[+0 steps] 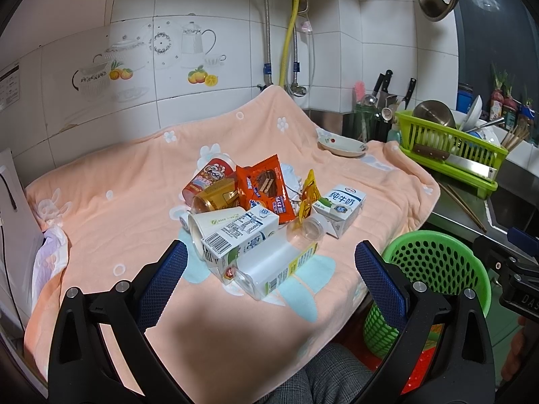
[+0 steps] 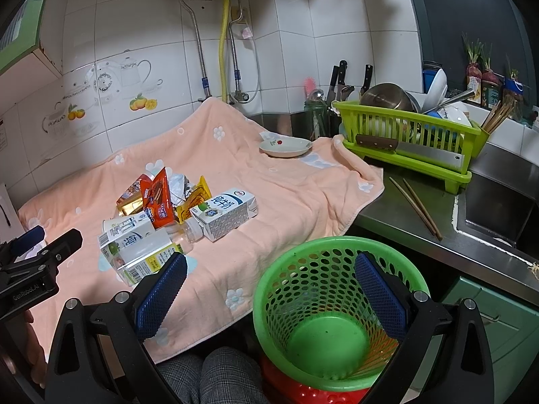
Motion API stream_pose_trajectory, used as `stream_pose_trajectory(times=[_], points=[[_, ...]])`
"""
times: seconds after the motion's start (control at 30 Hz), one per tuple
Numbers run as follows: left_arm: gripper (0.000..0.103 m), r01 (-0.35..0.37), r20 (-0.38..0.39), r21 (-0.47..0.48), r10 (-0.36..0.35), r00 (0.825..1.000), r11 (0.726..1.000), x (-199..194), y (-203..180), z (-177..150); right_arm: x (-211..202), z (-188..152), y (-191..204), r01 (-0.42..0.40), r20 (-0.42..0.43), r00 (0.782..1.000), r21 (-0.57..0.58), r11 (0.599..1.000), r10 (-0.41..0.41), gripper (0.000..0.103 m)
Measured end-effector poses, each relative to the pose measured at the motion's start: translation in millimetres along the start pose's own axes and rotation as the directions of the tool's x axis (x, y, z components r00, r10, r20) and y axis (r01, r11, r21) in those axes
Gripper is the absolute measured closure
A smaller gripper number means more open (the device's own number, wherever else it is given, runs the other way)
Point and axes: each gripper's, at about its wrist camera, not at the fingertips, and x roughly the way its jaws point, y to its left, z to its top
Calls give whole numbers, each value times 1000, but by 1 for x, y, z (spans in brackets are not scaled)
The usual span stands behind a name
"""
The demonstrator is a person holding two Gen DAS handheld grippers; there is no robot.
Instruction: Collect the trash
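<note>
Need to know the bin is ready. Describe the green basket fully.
The green basket is a round plastic bin with perforated walls and a solid floor. It stands upright and empty, mouth open, below the edge of the towel, on something red. The right gripper hangs open above its rim, not touching it.

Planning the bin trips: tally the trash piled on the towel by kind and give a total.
Milk cartons: 2
Cans: 2
Wrappers: 2
Paper cup: 1
Clear plastic containers: 2
Crumpled white scrap: 1
Total: 10
</note>
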Motion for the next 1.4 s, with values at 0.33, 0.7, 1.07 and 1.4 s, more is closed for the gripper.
stream_pose_trajectory(times=[0.33,0.7,1.07,1.4], points=[[5,-1,-4,-3,1,1000,1000,4,2,-1,0,0,0,-2,-2,1000,1,1000,2,6],[5,-5,-16,-9,5,1000,1000,8,4,-2,8,-1,2,-6,-19,1000,-2,1000,6,6],[5,-16,-52,-28,14,999,999,25,13,-2,27,2,10,-23,-52,998,-21,1000,22,6],[5,-36,-85,-52,31,996,998,40,27,-1,47,8,22,-45,-81,996,-47,998,41,6]])
